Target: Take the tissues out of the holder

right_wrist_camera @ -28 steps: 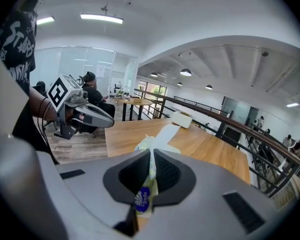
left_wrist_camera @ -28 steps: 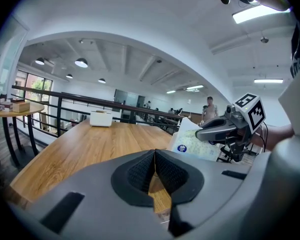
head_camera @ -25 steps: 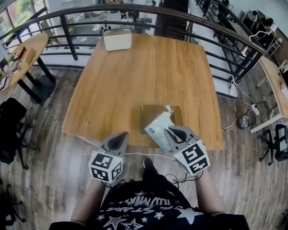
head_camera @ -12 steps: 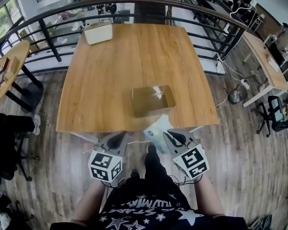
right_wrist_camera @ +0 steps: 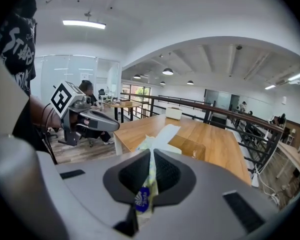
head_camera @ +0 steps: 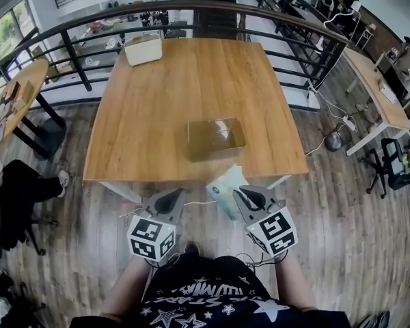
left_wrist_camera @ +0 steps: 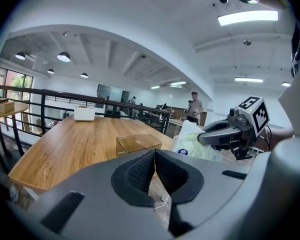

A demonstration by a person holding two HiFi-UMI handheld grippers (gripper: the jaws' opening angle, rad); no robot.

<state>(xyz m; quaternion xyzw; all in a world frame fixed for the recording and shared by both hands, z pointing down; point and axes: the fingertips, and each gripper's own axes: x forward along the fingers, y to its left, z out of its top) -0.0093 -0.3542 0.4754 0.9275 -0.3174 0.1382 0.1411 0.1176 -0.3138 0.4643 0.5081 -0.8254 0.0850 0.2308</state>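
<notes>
Head view: the tissue pack [head_camera: 224, 185] is off the bench [head_camera: 191, 80], pinched in the right tongs [head_camera: 240, 194], and the holder [head_camera: 215, 137] sits empty. Left gripper view: the left tongs [left_wrist_camera: 154, 159] are closed on nothing. Right gripper view: the tongs clamp the pack (extraction looks done, only the set-down is left).

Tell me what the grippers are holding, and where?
The right gripper pinches the tissue pack by its near edge. The left gripper is shut on nothing.

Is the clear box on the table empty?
Empty: the clear box shows only wood through it; the tissue pack sits in the right hand-held gripper.
</notes>
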